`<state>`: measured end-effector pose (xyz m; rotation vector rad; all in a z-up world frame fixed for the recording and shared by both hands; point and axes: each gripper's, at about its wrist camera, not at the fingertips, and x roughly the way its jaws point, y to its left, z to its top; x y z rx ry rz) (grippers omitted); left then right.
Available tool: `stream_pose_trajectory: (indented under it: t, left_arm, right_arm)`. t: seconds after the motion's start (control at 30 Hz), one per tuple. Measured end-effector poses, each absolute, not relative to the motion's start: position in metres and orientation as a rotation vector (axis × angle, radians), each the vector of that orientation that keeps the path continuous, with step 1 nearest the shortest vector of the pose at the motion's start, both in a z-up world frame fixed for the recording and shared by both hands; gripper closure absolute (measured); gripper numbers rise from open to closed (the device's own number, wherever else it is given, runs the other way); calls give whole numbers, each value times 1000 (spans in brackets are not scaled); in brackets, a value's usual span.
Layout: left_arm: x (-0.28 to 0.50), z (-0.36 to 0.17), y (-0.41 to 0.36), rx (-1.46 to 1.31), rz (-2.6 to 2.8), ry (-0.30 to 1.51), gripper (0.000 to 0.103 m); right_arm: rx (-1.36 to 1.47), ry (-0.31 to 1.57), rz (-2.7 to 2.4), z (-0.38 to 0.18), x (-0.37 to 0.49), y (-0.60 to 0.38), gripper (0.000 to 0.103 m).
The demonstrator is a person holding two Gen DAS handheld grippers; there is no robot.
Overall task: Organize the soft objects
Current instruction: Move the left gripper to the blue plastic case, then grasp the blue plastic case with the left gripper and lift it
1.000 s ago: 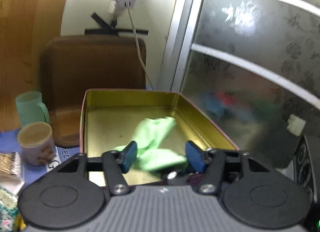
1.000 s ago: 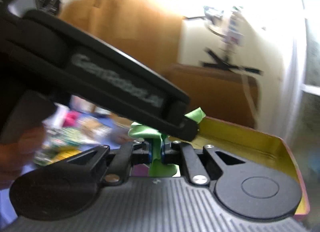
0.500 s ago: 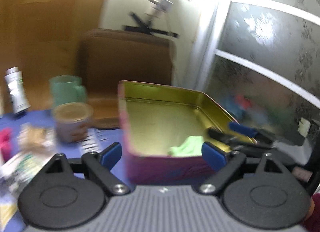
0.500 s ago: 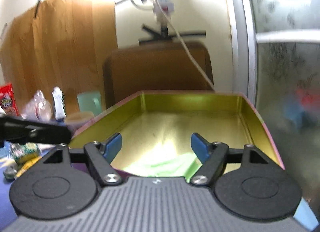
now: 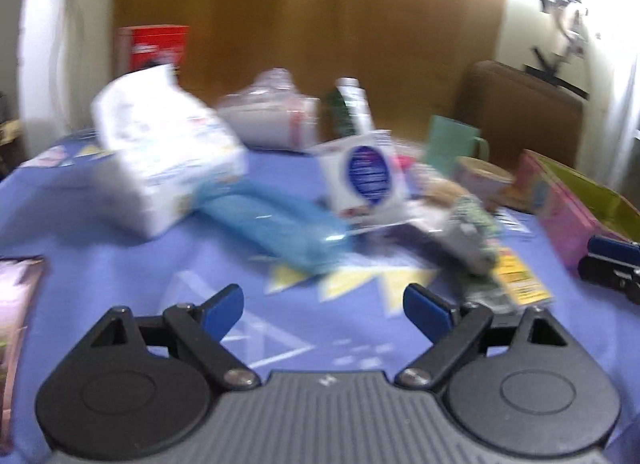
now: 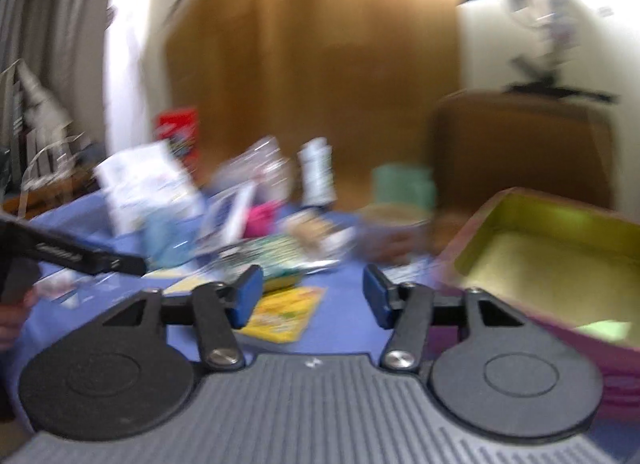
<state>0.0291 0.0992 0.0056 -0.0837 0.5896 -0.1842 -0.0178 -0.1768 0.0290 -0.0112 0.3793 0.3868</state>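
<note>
The green cloth (image 6: pixel 604 330) lies loose in the near corner of the pink tin (image 6: pixel 568 216) with its gold inside, at the right of the right wrist view. My right gripper (image 6: pixel 312 296) hangs over the blue tablecloth left of the tin, jaws closing with nothing between them. My left gripper (image 5: pixel 324 304) stands wide open and empty above the tablecloth, facing a white soft pack (image 5: pixel 168 152) and a blue soft packet (image 5: pixel 276 220). The tin (image 5: pixel 560 208) sits at the far right of the left wrist view. Both views are blurred.
Clutter fills the table's far half: a white box with a blue circle (image 5: pixel 364 180), a patterned green pouch (image 5: pixel 476 232), a green mug (image 5: pixel 452 144), a cup (image 5: pixel 480 180), a red box (image 5: pixel 154 46). A yellow packet (image 6: pixel 284 316) lies under the right gripper. A brown chair (image 6: pixel 520 144) stands behind the tin.
Both grippers let go of the green cloth, which dropped into the tin. Both then swung left, away from the tin and toward the cluttered table, with jaws apart.
</note>
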Motion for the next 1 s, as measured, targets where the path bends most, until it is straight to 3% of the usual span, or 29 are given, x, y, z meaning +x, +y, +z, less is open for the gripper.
stream_pose_trajectory:
  t: [0.27, 0.47, 0.63, 0.77, 0.9, 1.0]
  left_arm:
    - [28, -10, 161, -336, -159, 555, 14]
    - [22, -13, 166, -394, -164, 503, 14]
    - [18, -13, 167, -395, -194, 472, 14]
    - [15, -13, 165, -384, -188, 462, 13]
    - [17, -14, 169, -413, -198, 479, 13]
    - [18, -13, 170, -422, -198, 482, 4]
  right_arm:
    - [-128, 426, 569, 34, 21, -79, 49]
    - [-257, 486, 654, 22, 78, -20, 47]
    - [-290, 557, 674, 8, 105, -2, 38]
    - [-297, 595, 687, 0, 110, 8, 46]
    - [-286, 597, 652, 0, 96, 4, 46]
    - [-294, 571, 633, -1, 70, -9, 46]
